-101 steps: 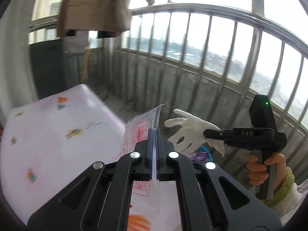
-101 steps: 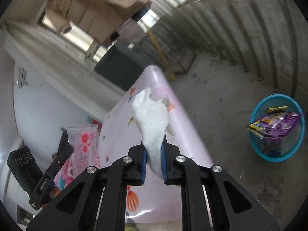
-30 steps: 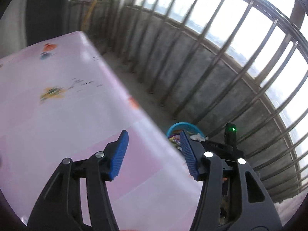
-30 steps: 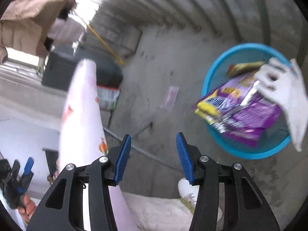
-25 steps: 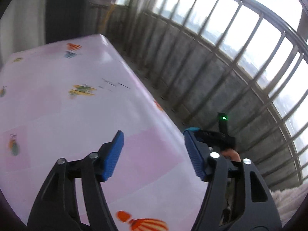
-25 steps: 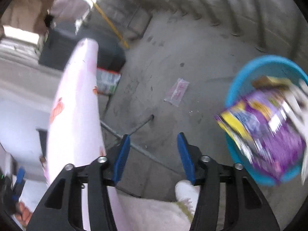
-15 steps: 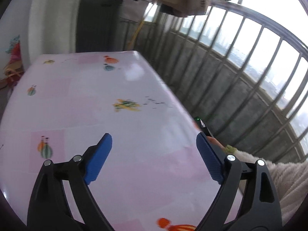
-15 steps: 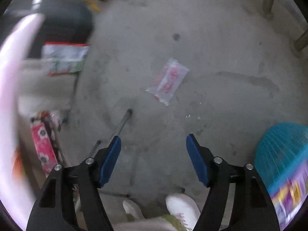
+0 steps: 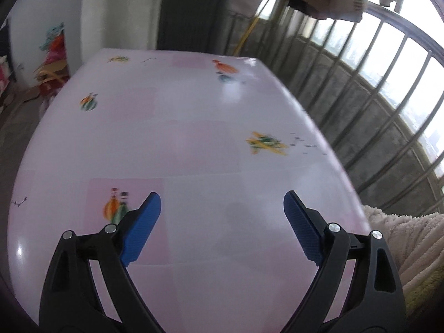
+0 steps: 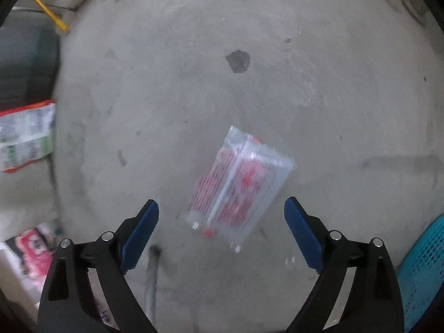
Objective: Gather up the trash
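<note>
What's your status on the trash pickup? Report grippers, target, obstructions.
Left gripper open, empty, over the pink table. Right gripper opening, empty, pointed down at the clear red-printed wrapper flat on the floor. Blue basket at right. Nothing blocking.

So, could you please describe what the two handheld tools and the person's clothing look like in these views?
Both look alike: the left tool and the right tool each have two black, angular arms with triangular cut-outs and silver screw heads, ending in blue finger pads with a fine ribbed texture. No cables or markings show. Beside the left one is a fluffy cream sleeve with a yellow-green edge.
</note>
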A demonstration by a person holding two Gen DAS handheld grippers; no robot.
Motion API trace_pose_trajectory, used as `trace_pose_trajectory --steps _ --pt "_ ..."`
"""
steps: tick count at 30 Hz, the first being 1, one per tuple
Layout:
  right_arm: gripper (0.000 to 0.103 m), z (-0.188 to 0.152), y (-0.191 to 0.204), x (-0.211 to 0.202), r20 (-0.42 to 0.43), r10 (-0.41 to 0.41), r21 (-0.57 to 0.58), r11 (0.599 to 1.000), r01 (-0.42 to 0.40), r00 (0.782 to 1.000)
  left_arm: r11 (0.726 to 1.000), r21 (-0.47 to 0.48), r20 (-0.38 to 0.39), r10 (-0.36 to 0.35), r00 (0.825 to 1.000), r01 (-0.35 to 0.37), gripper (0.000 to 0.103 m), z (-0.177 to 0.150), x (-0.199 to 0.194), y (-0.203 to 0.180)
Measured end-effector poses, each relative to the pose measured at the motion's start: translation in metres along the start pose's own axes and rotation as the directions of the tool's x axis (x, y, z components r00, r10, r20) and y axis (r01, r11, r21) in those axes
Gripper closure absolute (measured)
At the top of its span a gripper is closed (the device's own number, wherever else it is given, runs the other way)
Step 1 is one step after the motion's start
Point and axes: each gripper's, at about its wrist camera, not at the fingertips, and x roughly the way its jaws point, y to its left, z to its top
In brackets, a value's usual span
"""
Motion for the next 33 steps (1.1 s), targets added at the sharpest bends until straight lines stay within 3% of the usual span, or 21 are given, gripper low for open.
trace_pose_trajectory --steps 6,13,18,23,25,29,31,33 --pt "0.014 0.010 0.011 0.028 0.054 -0.134 -0.016 0.991 0.135 0.990 0.999 -0.012 -0.021 0.034 0.999 -0.034 0.017 -0.004 0.009 0.012" --pt "0.013 0.017 0.013 0.047 0.075 -0.177 -0.036 0.983 0.180 0.981 0.999 -0.008 -0.034 0.041 0.999 -0.041 0.017 -0.002 0.018 0.014" --pt "0.013 0.017 0.017 0.047 0.084 -0.165 -0.085 0.981 0.172 0.983 0.998 -0.002 -0.034 0.059 0.998 -0.059 0.017 -0.003 0.017 0.017" --pt "0.036 -0.003 0.017 0.043 0.109 -0.250 -0.212 0.940 0.268 0.962 0.998 -0.015 -0.026 0.060 0.998 -0.061 0.017 -0.004 0.015 0.023" --pt "0.057 -0.010 0.016 0.039 0.116 -0.248 -0.244 0.932 0.269 0.962 0.998 -0.020 -0.022 0.061 0.998 -0.061 0.017 -0.004 0.014 0.026" --pt "0.080 -0.025 0.006 0.035 0.088 -0.253 -0.283 0.921 0.268 0.963 0.998 -0.045 -0.011 0.035 0.999 -0.035 0.017 -0.007 0.010 0.030" --pt "0.097 -0.033 0.000 0.032 0.068 -0.253 -0.299 0.918 0.262 0.965 0.999 -0.045 0.002 0.029 1.000 -0.028 0.017 -0.008 0.007 0.030" --pt "0.099 -0.040 -0.007 0.023 0.049 -0.231 -0.292 0.927 0.235 0.972 0.999 -0.049 0.022 0.014 1.000 -0.013 0.017 -0.009 0.000 0.030"
